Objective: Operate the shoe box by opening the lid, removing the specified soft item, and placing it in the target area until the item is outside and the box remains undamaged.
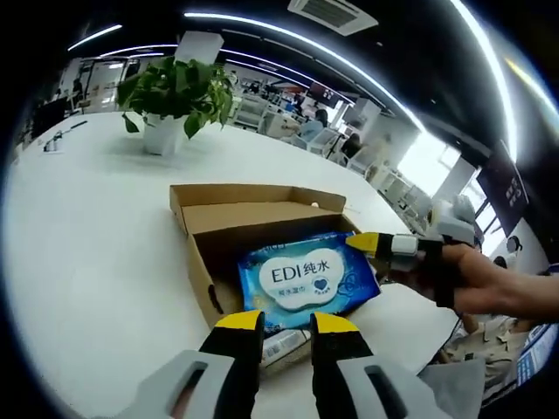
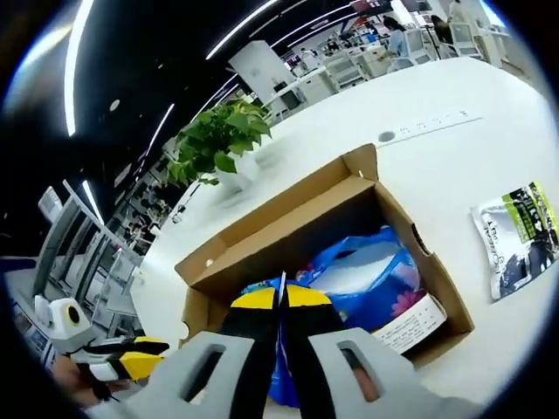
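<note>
Your right gripper (image 2: 280,297) clenched on pack (image 1: 307,278) edge; left gripper (image 1: 287,321) released. Thin pinch: pack may slip, snag box (image 1: 199,262) wall.

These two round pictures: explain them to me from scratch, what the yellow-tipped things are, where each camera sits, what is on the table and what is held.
A person holds two hand tools, each a gripper with two yellow-tipped jaws and its own fisheye camera. The left gripper view looks past the left gripper, open, at an open brown cardboard shoe box on a white table. In it the right gripper touches a blue wet-wipes pack. The right gripper view shows the right gripper shut on that pack's thin edge. A potted green plant and a green-and-black printed packet also sit on the table.
</note>
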Motion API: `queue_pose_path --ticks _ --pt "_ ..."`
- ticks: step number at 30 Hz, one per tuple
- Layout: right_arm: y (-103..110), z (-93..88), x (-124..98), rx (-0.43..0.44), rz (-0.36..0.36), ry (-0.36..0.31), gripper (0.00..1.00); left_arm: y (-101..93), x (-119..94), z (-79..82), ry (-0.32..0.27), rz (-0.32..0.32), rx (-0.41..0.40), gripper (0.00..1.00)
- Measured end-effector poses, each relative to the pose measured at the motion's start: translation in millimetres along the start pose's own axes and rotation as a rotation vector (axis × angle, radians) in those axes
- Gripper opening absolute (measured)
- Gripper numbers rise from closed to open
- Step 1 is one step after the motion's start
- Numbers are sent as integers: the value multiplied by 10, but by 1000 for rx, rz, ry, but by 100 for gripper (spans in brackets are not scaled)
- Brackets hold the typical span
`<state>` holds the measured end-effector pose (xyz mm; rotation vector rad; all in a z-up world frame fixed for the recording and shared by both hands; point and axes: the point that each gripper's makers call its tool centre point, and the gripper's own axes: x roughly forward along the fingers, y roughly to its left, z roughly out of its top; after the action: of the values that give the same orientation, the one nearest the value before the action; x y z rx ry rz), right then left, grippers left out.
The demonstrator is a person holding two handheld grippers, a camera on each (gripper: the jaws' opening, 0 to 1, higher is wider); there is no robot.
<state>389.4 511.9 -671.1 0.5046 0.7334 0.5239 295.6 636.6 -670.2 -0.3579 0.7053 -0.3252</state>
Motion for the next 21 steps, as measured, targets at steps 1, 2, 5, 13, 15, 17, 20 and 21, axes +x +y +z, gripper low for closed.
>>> queue_pose_path --ticks 1,2,5,13,15,17,20,21 --pt "-30 20 3 6 -3 -7 0 -8 24 -5 5 -1 2 21" --pt "-38 29 -6 14 -2 -9 0 -10 45 -7 7 -2 4 21" --pt "-66 67 -18 22 -1 -17 0 -44 105 0 14 -9 10 21" --pt "-145 199 -130 46 4 -45 0 -96 298 36 33 -24 31 21" --pt "-173 231 -169 48 0 -53 0 -118 338 45 38 -27 41 21" --pt "-236 263 -202 61 -8 -62 0 -132 379 50 45 -31 45 21" --pt "-293 291 -243 80 -19 -70 0 -157 453 69 54 -37 58 21" --pt "-303 310 -275 86 -22 -77 0 -160 475 71 58 -38 60 21"
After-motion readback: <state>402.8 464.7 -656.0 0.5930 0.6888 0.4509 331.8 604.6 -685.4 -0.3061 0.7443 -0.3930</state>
